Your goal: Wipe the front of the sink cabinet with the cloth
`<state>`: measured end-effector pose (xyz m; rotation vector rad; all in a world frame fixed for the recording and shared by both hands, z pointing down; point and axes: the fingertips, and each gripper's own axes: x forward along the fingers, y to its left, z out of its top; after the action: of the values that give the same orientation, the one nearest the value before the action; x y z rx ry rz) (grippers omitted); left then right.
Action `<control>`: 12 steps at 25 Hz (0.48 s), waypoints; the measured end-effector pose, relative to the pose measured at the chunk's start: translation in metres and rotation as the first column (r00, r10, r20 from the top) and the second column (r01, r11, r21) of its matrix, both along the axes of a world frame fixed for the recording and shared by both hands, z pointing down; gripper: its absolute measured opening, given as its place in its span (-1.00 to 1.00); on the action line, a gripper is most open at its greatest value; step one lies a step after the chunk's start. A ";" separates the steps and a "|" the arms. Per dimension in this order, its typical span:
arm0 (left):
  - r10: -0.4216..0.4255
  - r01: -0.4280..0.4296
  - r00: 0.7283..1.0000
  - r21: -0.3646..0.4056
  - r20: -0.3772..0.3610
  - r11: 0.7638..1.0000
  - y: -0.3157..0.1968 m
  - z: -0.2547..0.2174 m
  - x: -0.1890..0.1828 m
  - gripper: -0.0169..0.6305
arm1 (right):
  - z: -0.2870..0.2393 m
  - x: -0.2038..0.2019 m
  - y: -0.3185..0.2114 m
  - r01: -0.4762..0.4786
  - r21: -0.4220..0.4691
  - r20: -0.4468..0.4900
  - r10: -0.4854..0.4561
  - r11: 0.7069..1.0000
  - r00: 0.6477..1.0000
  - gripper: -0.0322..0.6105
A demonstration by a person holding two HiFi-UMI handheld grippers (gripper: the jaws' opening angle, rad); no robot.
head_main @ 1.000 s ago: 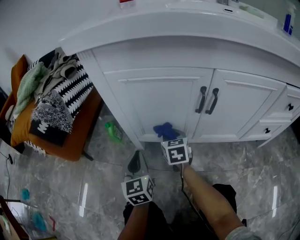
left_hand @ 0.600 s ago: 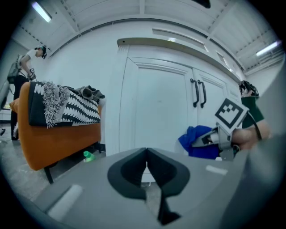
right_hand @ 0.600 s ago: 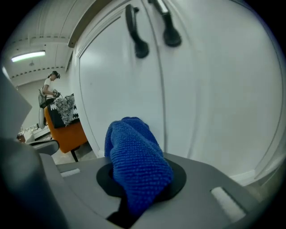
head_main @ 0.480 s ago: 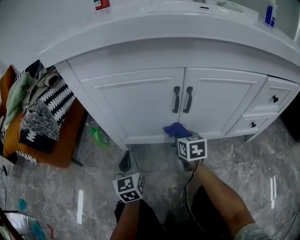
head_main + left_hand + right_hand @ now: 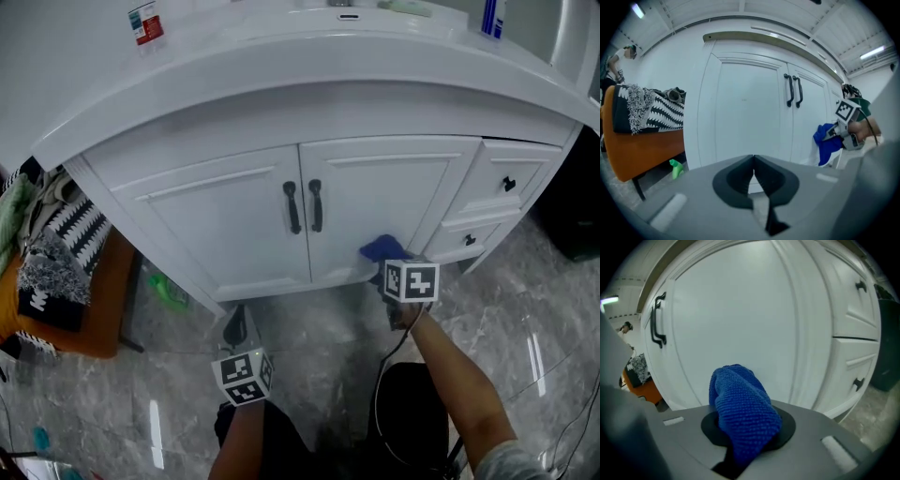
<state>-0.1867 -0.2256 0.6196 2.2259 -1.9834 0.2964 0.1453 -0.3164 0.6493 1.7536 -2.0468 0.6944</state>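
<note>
The white sink cabinet has two doors with black handles. My right gripper is shut on a bunched blue cloth, held against the lower right corner of the right-hand door, beside the drawers. In the right gripper view the blue cloth bulges out of the right gripper, close to the door panel. My left gripper hangs low over the floor in front of the left door, shut and empty. In the left gripper view the left gripper has its jaws touching, and the blue cloth shows at right.
Two drawers sit right of the doors, and a dark bin stands beyond them. An orange bench piled with black-and-white clothes stands at left. A green spray bottle lies on the marble floor. Bottles stand on the countertop.
My right gripper has slid the blue cloth rightward along the bottom of the cabinet front, from under the left door to the right door's lower right corner. The left gripper stays low.
</note>
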 end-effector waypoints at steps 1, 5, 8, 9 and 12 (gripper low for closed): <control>0.005 -0.005 1.000 0.001 0.000 1.000 -0.001 0.000 0.002 -0.91 | 0.001 0.018 0.001 -0.041 -0.010 0.003 0.041 0.999 0.999 -0.71; 0.021 -0.021 1.000 0.000 0.014 1.000 -0.004 0.003 0.010 -0.91 | 0.008 0.066 0.003 -0.121 -0.027 -0.014 0.120 0.992 0.993 -0.72; 0.025 -0.025 1.000 -0.008 0.015 1.000 -0.004 0.005 0.013 -0.91 | 0.008 0.067 0.005 -0.091 -0.007 -0.072 0.090 0.996 0.993 -0.72; 0.026 -0.025 1.000 -0.008 0.015 1.000 -0.004 0.005 0.013 -0.91 | 0.008 0.067 0.005 -0.094 0.000 -0.085 0.093 0.996 0.992 -0.72; 0.026 -0.026 1.000 -0.007 0.013 1.000 -0.004 0.005 0.013 -0.91 | 0.009 0.067 0.004 -0.116 0.023 -0.061 0.117 0.993 0.991 -0.72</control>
<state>-0.1732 -0.2301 0.6242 2.2524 -1.9586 0.3209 0.2125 -0.3123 0.6587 1.8937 -1.9294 0.6468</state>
